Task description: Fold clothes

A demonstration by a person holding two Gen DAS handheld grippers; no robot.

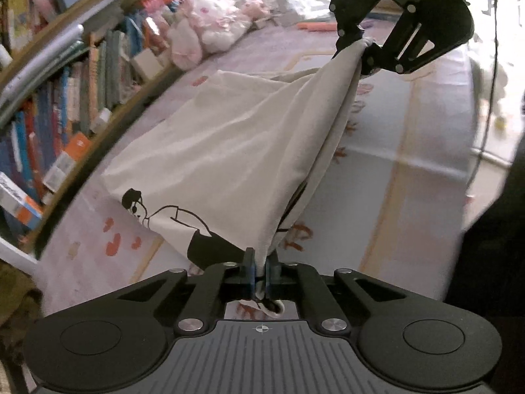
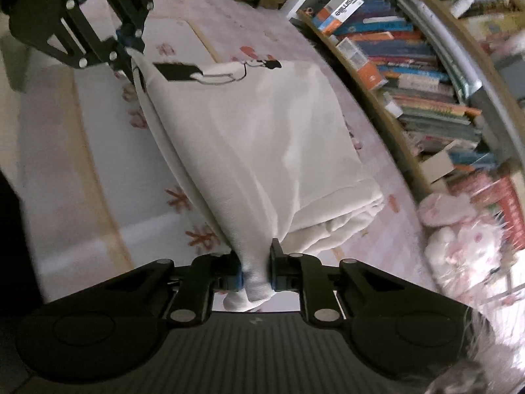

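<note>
Clearly both grippers, left gripper [image 1: 259, 274] and right gripper [image 2: 256, 271], are clamped on the white printed T-shirt [image 1: 223, 151]; uneven pulling could skew its fold near the bedspread's [image 1: 410, 151] bookshelf-side edge.

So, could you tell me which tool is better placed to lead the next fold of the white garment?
Neither clearly: the left tool and right tool each pinch one end of the white garment's lifted edge, so both should probably carry it together.

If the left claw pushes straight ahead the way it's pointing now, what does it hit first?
Most likely the white garment it already grips, which stretches ahead of the left claw up to the right claw at the far end. Depth is unclear.
</note>
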